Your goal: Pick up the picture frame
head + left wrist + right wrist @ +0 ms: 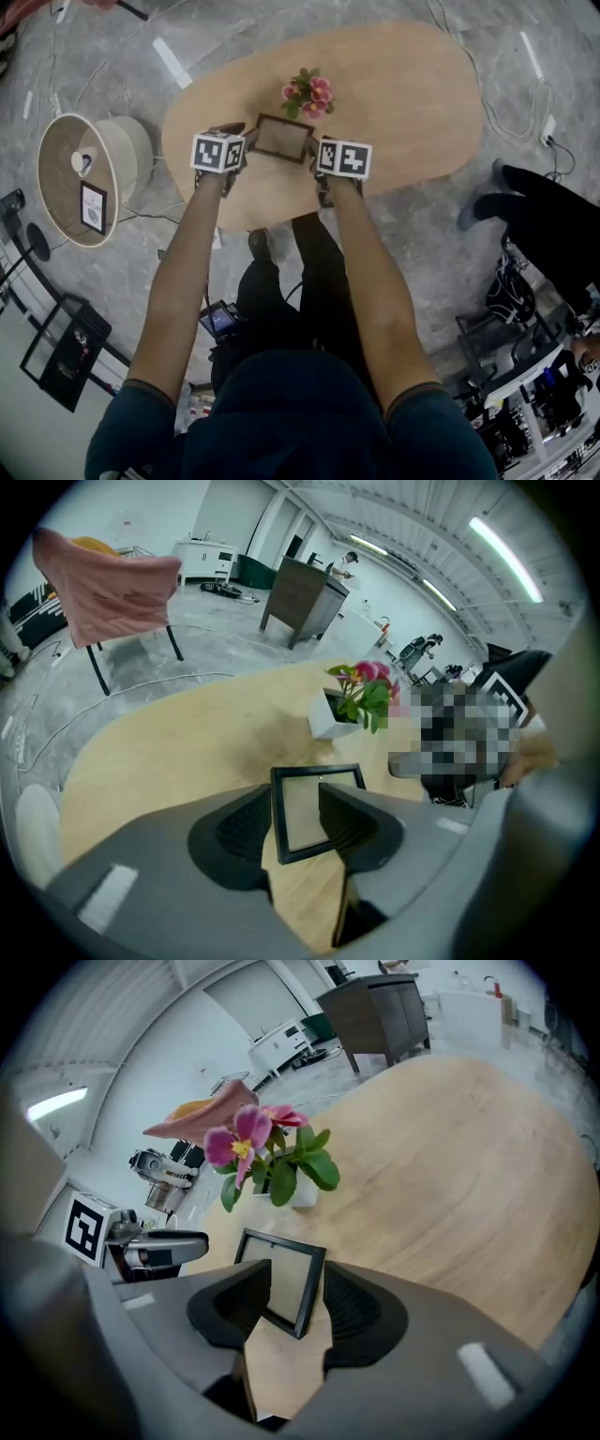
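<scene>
The left arm (183,281) and right arm (375,281) stretch forward, bare below short sleeves and converging slightly, holding the left gripper (246,141) and right gripper (317,152) near each other and level, marker cubes upward, each with its jaws standing apart.

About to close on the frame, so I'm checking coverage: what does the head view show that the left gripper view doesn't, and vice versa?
Head view only: a lampshade on the floor, and the left gripper seen from outside, at the picture frame's left end. Left gripper view only: the frame's edge standing between its open jaws, and a pink-draped chair. Both: the frame, potted flowers, wooden table, right gripper.
</scene>
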`<state>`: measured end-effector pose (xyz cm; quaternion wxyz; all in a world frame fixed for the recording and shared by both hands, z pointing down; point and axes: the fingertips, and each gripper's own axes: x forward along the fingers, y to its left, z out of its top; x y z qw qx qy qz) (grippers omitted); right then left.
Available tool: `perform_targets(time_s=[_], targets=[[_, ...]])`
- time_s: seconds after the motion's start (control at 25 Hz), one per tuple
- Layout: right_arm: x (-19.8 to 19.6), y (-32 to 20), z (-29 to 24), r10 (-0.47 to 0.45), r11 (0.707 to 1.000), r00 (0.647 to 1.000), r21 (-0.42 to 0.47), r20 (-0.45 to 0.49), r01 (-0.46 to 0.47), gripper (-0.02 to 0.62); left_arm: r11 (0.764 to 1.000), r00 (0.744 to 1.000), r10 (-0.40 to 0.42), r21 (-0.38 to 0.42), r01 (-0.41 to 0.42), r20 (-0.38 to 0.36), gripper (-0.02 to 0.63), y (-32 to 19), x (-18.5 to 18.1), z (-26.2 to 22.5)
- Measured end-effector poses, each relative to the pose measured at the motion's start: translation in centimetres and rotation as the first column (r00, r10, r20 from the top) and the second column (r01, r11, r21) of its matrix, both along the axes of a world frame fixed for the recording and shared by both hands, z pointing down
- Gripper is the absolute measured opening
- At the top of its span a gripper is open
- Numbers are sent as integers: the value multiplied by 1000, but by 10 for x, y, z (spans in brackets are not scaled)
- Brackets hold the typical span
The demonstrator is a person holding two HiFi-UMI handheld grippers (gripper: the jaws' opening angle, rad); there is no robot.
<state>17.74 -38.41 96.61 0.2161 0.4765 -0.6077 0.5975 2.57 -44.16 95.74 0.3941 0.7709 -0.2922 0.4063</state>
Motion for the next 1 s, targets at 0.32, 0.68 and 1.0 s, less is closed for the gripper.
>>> perform_targets(time_s=[0.32,0.68,1.0], targets=[[-8,4,36,0,998,999,-67,35,3,184,998,999,-1,-68,4,37,156,10,-1,43],[-16,4,57,-19,993,1000,-114,22,22,179,996,997,0,-86,7,76,144,15,0,65],[-13,5,62,-73,987,996,-146,-42,66,127,997,995,-2,-78,10,104,108,16,0,69]])
